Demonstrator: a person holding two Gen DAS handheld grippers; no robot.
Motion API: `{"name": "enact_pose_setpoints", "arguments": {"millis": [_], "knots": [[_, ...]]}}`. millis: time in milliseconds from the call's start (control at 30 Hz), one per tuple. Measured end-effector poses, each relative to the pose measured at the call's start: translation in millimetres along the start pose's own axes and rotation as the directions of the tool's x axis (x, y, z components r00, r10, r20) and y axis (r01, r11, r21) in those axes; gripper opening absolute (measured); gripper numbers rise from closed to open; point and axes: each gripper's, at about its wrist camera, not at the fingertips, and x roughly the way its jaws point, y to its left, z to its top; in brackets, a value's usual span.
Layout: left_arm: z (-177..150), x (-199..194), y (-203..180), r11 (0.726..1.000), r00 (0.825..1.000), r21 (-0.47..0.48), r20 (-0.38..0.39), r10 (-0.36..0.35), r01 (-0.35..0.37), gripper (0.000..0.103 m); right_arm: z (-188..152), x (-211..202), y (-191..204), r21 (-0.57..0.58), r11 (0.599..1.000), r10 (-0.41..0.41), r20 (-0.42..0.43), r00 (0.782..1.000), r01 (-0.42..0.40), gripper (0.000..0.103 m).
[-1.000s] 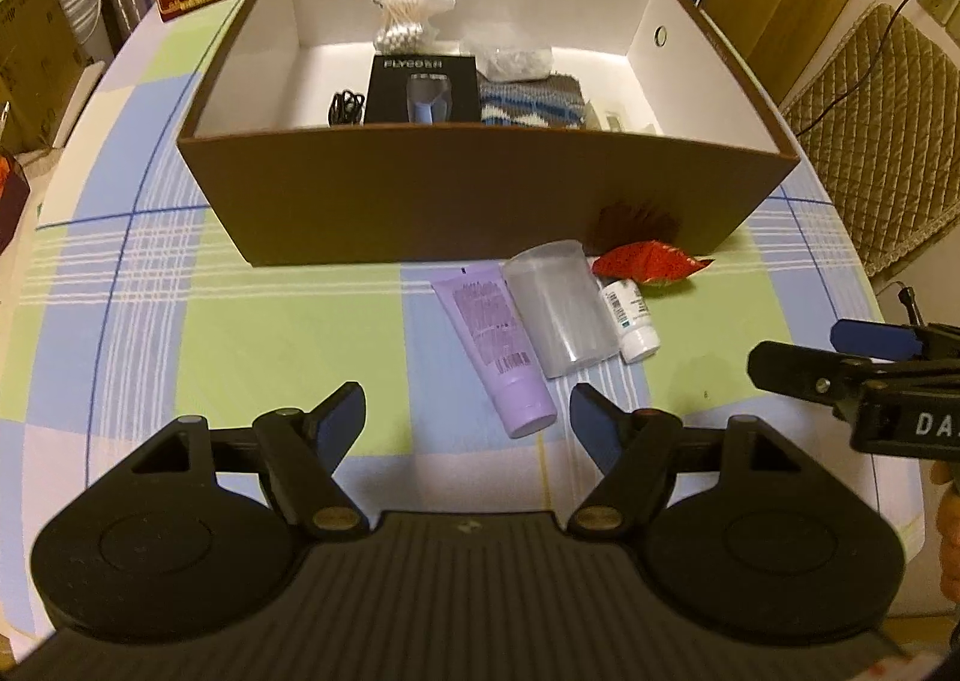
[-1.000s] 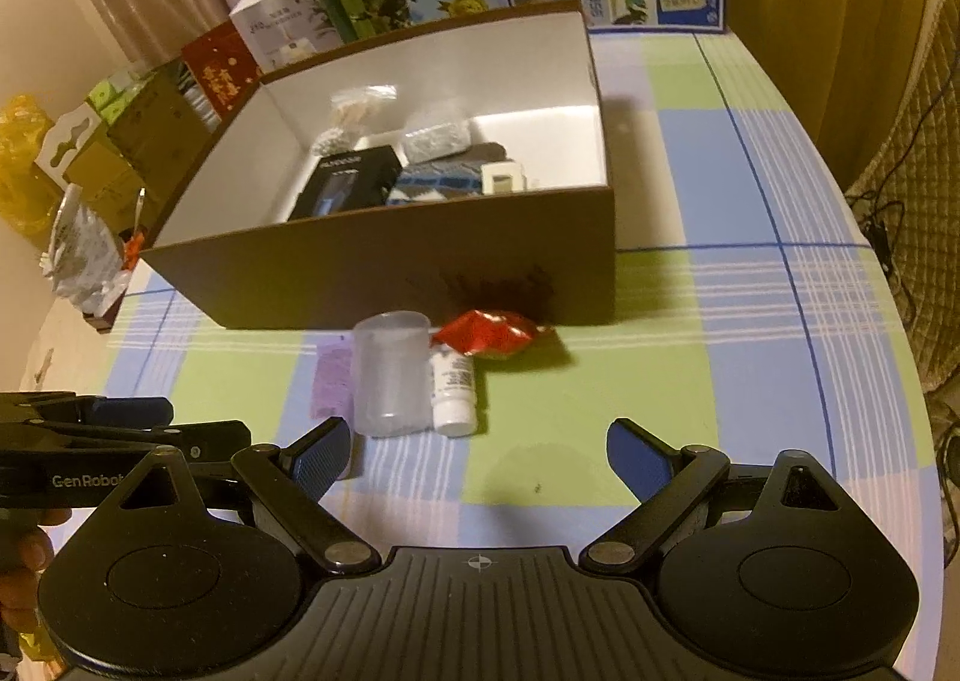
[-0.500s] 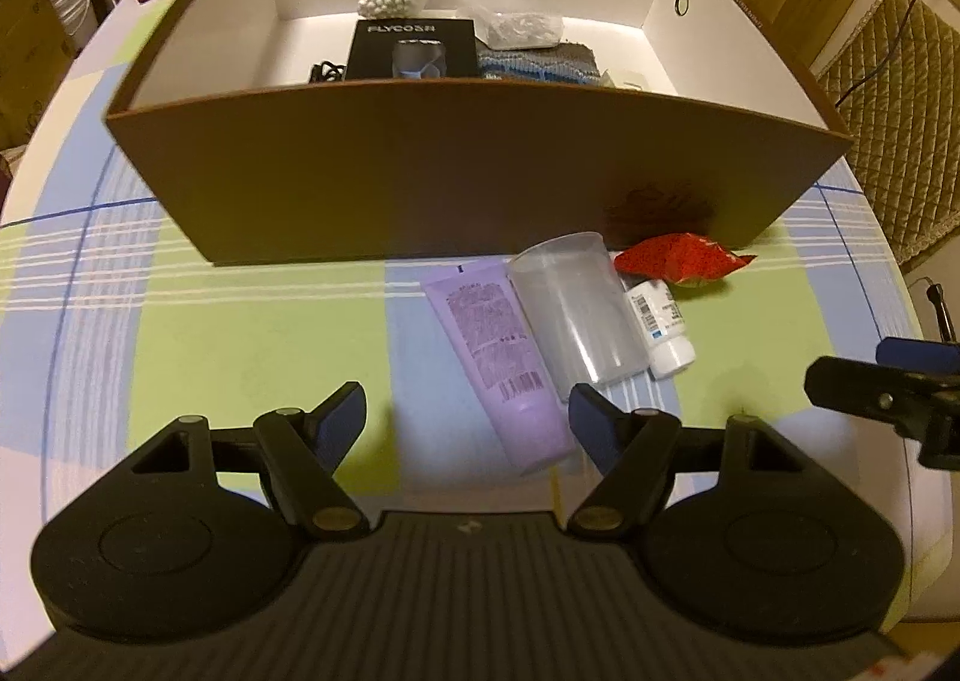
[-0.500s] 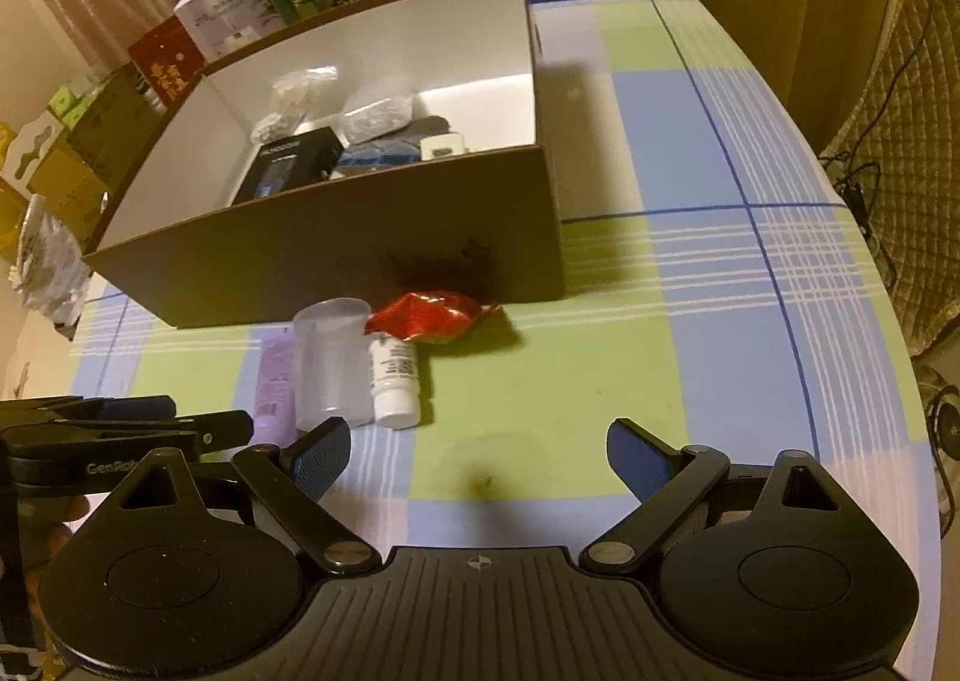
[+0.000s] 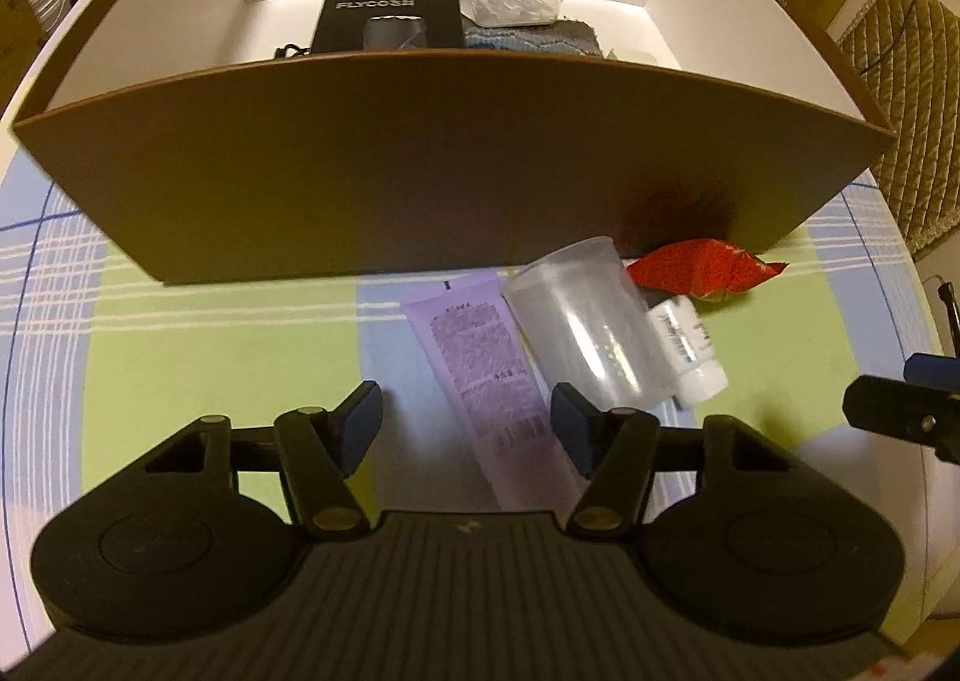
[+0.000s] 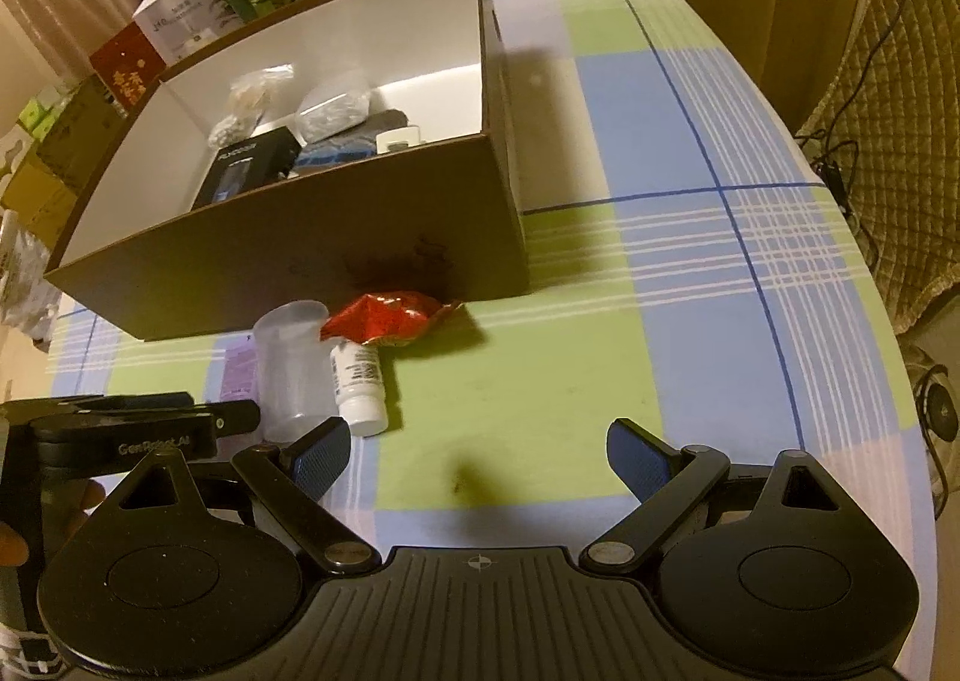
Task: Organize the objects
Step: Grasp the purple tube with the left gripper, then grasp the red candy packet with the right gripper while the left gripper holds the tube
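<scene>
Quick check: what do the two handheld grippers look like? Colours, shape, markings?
Both match: matte black bodies with a ribbed centre plate, two round discs, black linkage arms with brass-coloured pivots, blue finger pads. The left gripper carries white "GenRobot.AI" lettering in the right wrist view; the right gripper has a small crosshair mark.

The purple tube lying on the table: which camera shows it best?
The left wrist view: the purple tube lies nearly whole between the open fingers of the left hand-held gripper. The right wrist view shows only a sliver beside the clear cup.
</scene>
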Motion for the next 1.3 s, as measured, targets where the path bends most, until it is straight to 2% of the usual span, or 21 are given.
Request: {"name": "enact_pose_setpoints", "arguments": {"millis": [33, 100, 233, 433, 567, 600, 667, 733, 967, 1133, 1300], "knots": [[2, 1, -1, 1.0, 1.0, 0.008, -0.003, -0.003, 0.003, 0.054, 0, 0, 0, 0.0, 1.0, -0.002, -0.002, 1.0, 0.002, 0.09], [5, 3, -1, 1.0, 1.0, 0.013, -0.012, -0.008, 0.008, 0.041, 0, 0, 0, -0.001, 1.0, -0.004, -0.003, 1.0, 0.004, 0.09], [2, 4, 3, 1.0, 1.0, 0.027, -0.002, 0.007, -0.007, 0.029, 0, 1, 2, -0.007, 1.0, -0.004, -0.005, 1.0, 0.004, 0.09], [-8, -4, 27, 0.999, 0.999, -0.021, 0.016, 0.051, -0.05, 0.029, 0, 6, 9, -0.042, 0.999, 0.012, -0.003, 1.0, -0.013, 0.09], [-19, -12, 50, 0.993, 0.996, -0.083, 0.013, 0.085, -0.084, 0.029, -1, 13, 20, -0.108, 0.994, 0.036, 0.015, 0.999, -0.034, 0.089], [-21, -13, 55, 0.991, 0.996, -0.097, 0.011, 0.093, -0.092, 0.029, -1, 14, 23, -0.128, 0.991, 0.043, 0.02, 0.999, -0.04, 0.087], [-26, -17, 67, 0.987, 0.994, -0.123, 0.008, 0.109, -0.108, 0.029, -2, 19, 29, -0.172, 0.984, 0.053, 0.028, 0.998, -0.048, 0.064], [-31, -20, 76, 0.982, 0.992, -0.144, 0.004, 0.122, -0.12, 0.029, -2, 24, 34, -0.2, 0.978, 0.064, 0.033, 0.997, -0.056, 0.06], [-39, -25, 92, 0.973, 0.991, -0.192, 0.007, 0.136, -0.132, 0.029, 7, 30, 47, -0.288, 0.957, 0.064, 0.142, 0.988, -0.021, 0.06], [-37, -22, 91, 0.973, 0.99, -0.183, 0.007, 0.142, -0.139, 0.029, 10, 47, 61, -0.38, 0.925, 0.064, 0.154, 0.986, -0.001, 0.06], [-36, -22, 92, 0.974, 0.991, -0.183, 0.007, 0.137, -0.134, 0.029, 9, 71, 65, -0.414, 0.91, 0.02, 0.128, 0.992, 0.035, 0.052]]}}
